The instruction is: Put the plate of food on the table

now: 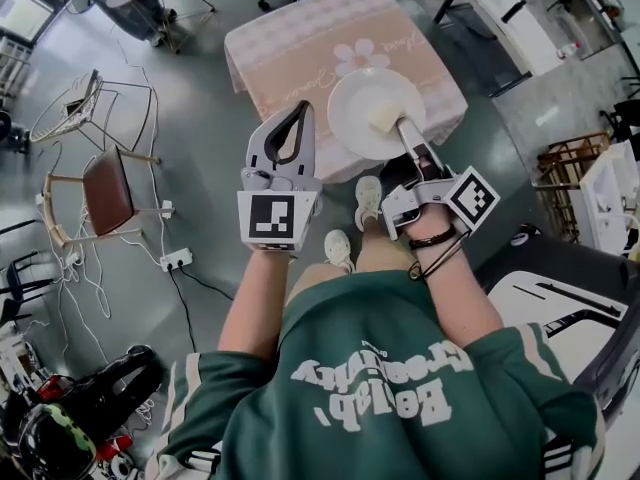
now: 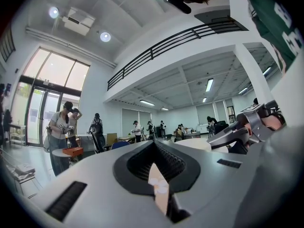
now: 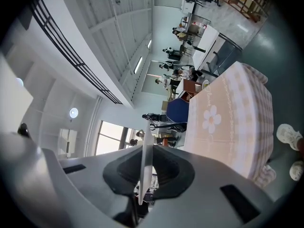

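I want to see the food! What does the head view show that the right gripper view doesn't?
Only the head view shows the food lying on the plate, the left gripper, shut and empty, and the person's green shirt. Only the right gripper view shows the plate edge-on, a thin white line pinched by the right gripper, and people far across the room. Both show the table with its flower cloth and the white shoes.

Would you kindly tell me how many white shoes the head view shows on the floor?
2: one shoe by the plate's near rim, the other shoe nearer the person's knees; none apparently hidden.
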